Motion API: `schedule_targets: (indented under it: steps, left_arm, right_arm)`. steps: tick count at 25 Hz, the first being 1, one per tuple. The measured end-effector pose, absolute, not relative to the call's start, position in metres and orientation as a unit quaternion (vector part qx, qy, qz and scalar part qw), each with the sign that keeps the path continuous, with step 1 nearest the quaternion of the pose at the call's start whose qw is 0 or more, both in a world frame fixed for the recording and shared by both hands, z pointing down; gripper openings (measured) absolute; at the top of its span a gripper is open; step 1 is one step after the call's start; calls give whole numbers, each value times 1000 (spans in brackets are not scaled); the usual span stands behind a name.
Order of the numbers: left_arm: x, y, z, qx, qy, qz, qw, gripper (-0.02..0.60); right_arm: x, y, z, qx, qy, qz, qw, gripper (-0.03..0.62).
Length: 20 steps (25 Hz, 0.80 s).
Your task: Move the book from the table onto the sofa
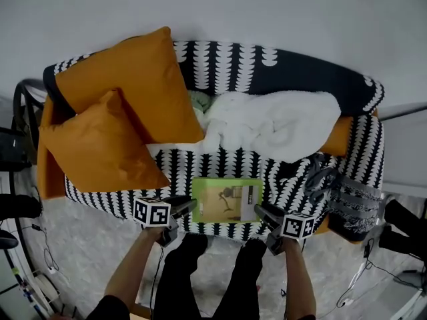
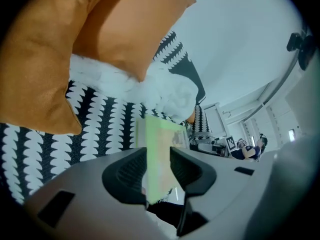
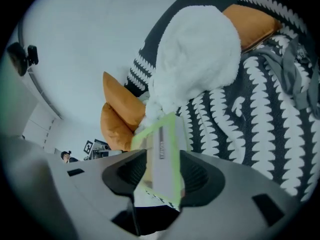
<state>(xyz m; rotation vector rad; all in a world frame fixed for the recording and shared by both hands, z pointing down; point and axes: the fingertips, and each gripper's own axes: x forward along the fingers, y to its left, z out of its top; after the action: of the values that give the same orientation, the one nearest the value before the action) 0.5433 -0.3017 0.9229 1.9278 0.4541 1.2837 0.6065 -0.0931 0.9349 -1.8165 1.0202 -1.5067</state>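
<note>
The green book lay flat at the front edge of the sofa seat; the left gripper and right gripper flanked it; each one's jaws stood loosely apart around a book end

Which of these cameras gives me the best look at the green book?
The head view: the book lies flat on the sofa, whole cover showing. The left and right gripper views each show only one edge of it, close up between the jaws.
</note>
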Motion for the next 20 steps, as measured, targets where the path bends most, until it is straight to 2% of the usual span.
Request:
schedule_targets:
  steps: [1, 2, 4, 15, 20]
  left_arm:
    - [543, -303, 925, 757, 173, 505, 378, 157]
    - [543, -303, 927, 757, 169, 507, 377, 182]
    - [544, -304, 928, 756, 168, 508, 377, 193]
    - [546, -302, 901, 756, 177, 500, 383, 190]
    - [545, -304, 877, 771, 162, 492, 372, 62]
  right_arm:
    - [605, -95, 936, -676, 380, -564, 283, 224]
    - [604, -96, 937, -675, 379, -567, 281, 225]
    - [602, -99, 939, -675, 378, -570, 276, 225]
    - [609, -104, 913, -675, 391, -562, 275, 218]
    - [606, -99, 892, -677, 393, -563, 266, 99]
